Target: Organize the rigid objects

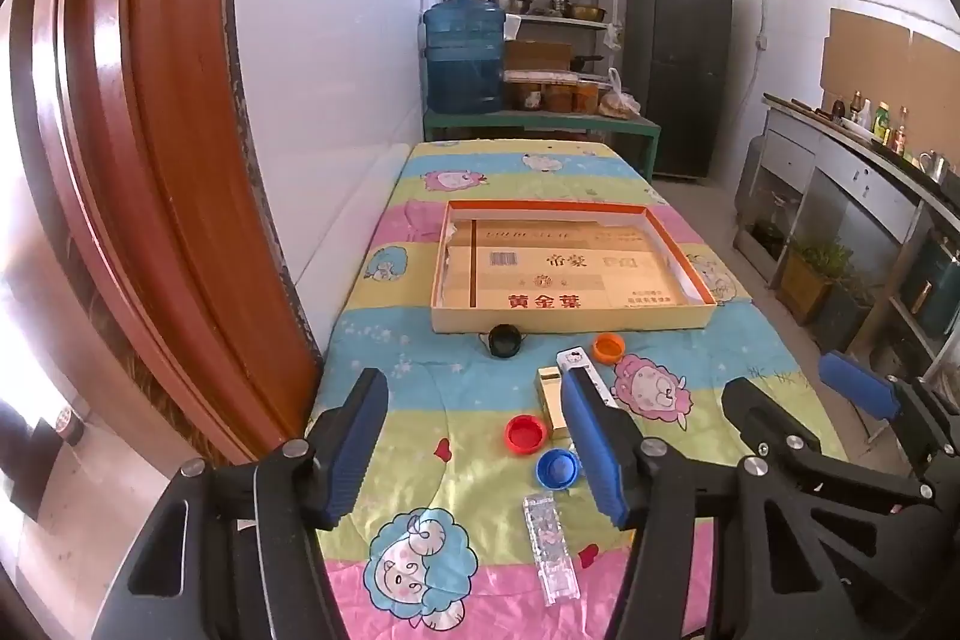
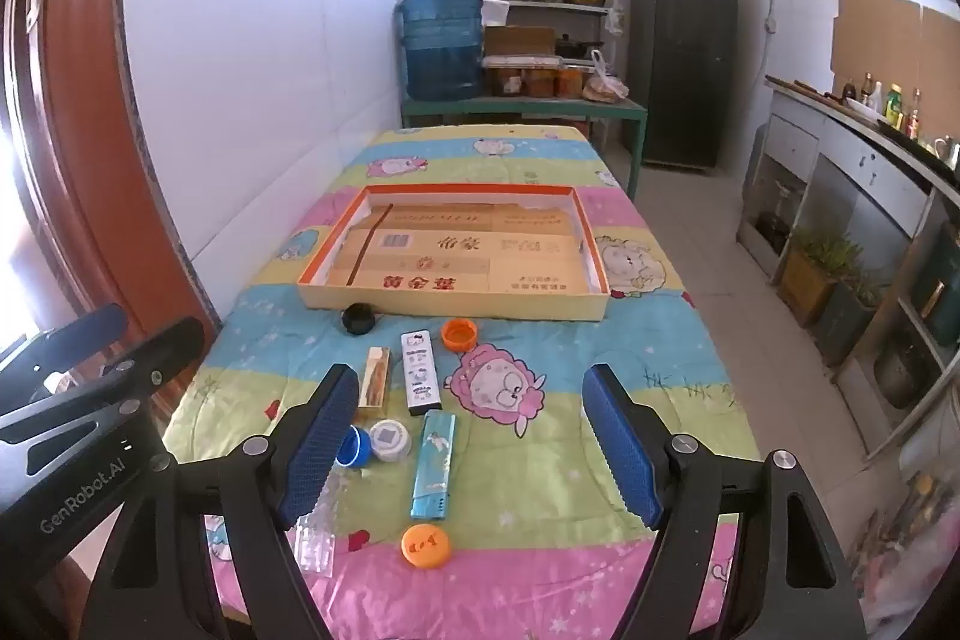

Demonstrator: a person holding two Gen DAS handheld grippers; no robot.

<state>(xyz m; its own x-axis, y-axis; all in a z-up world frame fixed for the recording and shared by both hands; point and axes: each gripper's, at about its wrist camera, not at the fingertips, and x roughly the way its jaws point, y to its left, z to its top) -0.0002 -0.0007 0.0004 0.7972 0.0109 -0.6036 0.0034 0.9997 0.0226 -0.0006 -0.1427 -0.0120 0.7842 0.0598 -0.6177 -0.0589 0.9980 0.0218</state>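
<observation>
Both the left gripper (image 1: 477, 451) and the right gripper (image 2: 471, 442) hover with fingers wide apart and empty over the small caps and boxes scattered before the empty tray (image 2: 336, 301), so a grasp on the soft quilt (image 2: 600, 418) may push a round cap (image 2: 459, 334) away.

bright daylight, blown-out glare at left edge, strong fisheye bending, dark vignetted corners, sharp centre
</observation>
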